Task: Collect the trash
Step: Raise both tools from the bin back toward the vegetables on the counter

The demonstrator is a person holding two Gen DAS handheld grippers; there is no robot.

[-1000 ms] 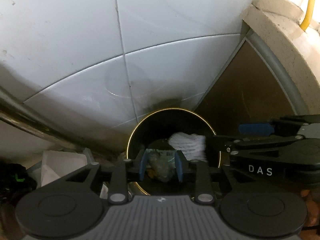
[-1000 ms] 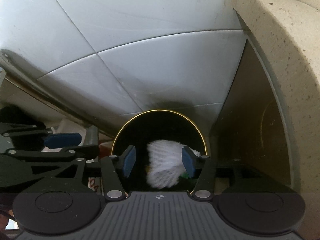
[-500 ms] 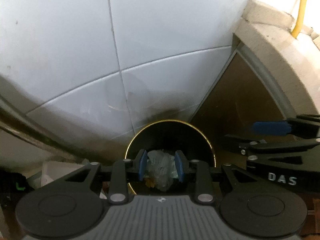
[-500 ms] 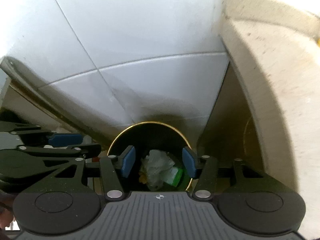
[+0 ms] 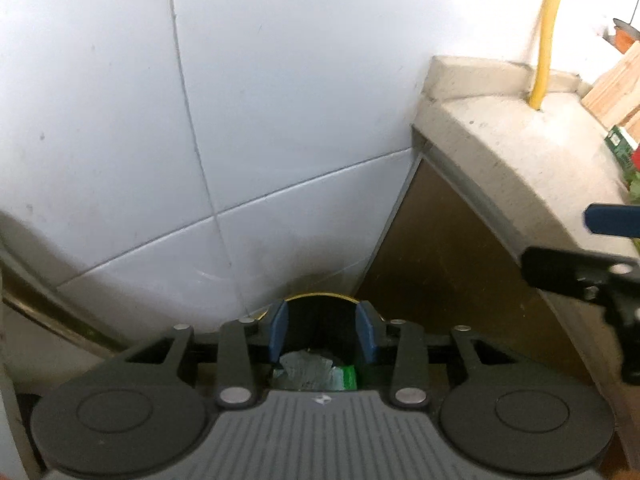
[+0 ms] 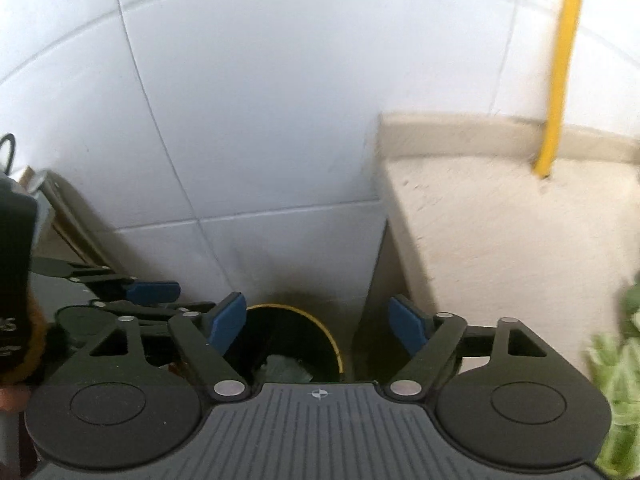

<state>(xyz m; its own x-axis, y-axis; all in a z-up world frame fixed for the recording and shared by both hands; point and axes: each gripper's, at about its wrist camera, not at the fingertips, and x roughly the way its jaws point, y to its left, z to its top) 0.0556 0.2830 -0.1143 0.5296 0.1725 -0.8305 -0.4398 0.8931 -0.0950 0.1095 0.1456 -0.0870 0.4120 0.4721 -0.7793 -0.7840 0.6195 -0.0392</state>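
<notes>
The crumpled trash [image 5: 310, 370] lies at the bottom of the black bin [image 6: 294, 338] with the yellow rim, a grey-white wad with a green piece just beside it on the right. The bin stands on the floor in a corner, against the white tiled wall [image 5: 240, 120] and just left of the brown cabinet side [image 5: 448, 264] under the pale stone counter [image 5: 512, 152]. The left tool [image 5: 322, 332] hangs above the bin, its blue pads apart with nothing between them, and its own body hides the near half of the bin. The right tool [image 6: 318, 320] is spread wide and also carries nothing. In the right wrist view the left tool appears at the left, near the bin.

One second ago the right tool held a white wad over the bin; now that wad is released. Both tools have risen, so the bin looks smaller and lower in both views.

A yellow pipe [image 6: 558, 80] goes down into the far part of the counter. Something green and blurred [image 6: 618, 380] shows at the right edge.
</notes>
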